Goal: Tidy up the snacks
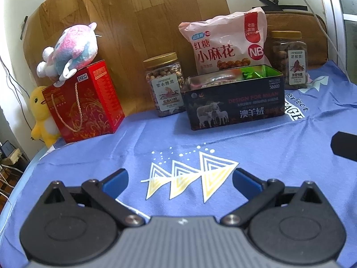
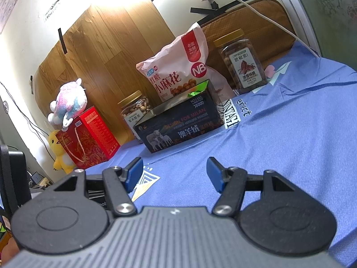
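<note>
An open black tin box (image 1: 234, 102) stands on the blue cloth and holds small wrapped snacks (image 1: 252, 72); it also shows in the right wrist view (image 2: 180, 127). Behind it leans a pink snack bag (image 1: 225, 42) (image 2: 178, 71). A nut jar (image 1: 164, 84) (image 2: 135, 109) stands left of the box and a second jar (image 1: 290, 60) (image 2: 243, 64) stands right. My left gripper (image 1: 180, 181) is open and empty, well in front of the box. My right gripper (image 2: 175, 174) is open and empty, also short of the box.
A red gift box (image 1: 84, 102) (image 2: 89, 138) stands at the left with a pink plush toy (image 1: 71, 49) on top and a yellow duck plush (image 1: 42, 116) beside it. A wooden board (image 1: 133, 22) backs the table. The blue cloth (image 1: 245, 156) covers the tabletop.
</note>
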